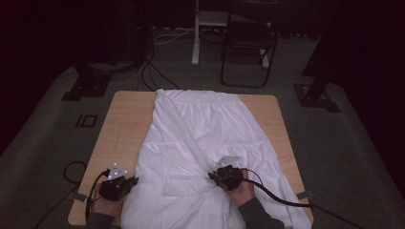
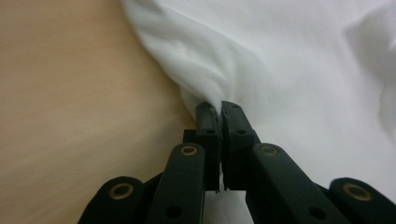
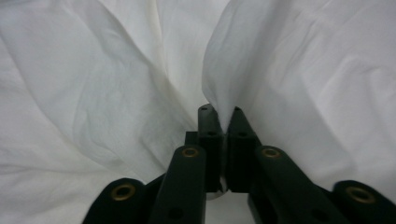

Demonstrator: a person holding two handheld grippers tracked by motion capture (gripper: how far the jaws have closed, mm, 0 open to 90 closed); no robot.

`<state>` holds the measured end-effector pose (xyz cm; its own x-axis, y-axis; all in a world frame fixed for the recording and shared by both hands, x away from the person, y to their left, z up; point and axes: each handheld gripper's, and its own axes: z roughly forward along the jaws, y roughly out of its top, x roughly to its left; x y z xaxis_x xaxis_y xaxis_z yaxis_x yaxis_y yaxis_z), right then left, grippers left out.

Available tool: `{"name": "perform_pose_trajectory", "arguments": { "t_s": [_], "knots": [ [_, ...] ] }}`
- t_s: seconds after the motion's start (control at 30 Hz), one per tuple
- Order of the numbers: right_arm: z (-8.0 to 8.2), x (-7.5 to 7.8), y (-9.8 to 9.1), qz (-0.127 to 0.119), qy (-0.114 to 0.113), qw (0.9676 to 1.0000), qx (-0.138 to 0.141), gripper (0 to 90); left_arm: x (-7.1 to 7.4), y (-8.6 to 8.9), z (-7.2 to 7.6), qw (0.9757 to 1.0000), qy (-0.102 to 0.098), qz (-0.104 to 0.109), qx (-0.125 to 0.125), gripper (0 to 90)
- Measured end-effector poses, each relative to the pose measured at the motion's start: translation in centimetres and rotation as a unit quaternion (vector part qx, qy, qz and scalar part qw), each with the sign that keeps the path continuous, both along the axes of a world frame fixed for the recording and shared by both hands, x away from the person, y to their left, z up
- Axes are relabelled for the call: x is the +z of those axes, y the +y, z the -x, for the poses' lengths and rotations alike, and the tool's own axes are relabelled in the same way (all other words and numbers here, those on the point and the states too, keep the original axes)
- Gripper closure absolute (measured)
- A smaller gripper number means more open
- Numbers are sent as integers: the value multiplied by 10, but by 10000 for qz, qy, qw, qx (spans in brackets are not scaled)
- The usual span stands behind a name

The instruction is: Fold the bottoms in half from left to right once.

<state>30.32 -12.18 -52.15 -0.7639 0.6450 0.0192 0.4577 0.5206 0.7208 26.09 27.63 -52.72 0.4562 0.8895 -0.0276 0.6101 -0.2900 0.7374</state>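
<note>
White cloth pinched by both grippers: left gripper clamps edge fold, right gripper clamps a raised fold ahead, prob. to lift & fold w/o slipping.

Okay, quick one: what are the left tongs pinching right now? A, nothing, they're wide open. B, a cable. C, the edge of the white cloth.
C: the left tongs are closed on the edge of the white cloth, beside the bare table.
</note>
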Motion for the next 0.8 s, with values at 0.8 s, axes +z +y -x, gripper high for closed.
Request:
{"name": "perform_pose_trajectory", "arguments": {
  "t_s": [0.8],
  "knots": [
    [31,82,-139,-289,-1858,9599,-2081,871,60,-100,9,9944,-801,-47,-688,558]
  ]
}}
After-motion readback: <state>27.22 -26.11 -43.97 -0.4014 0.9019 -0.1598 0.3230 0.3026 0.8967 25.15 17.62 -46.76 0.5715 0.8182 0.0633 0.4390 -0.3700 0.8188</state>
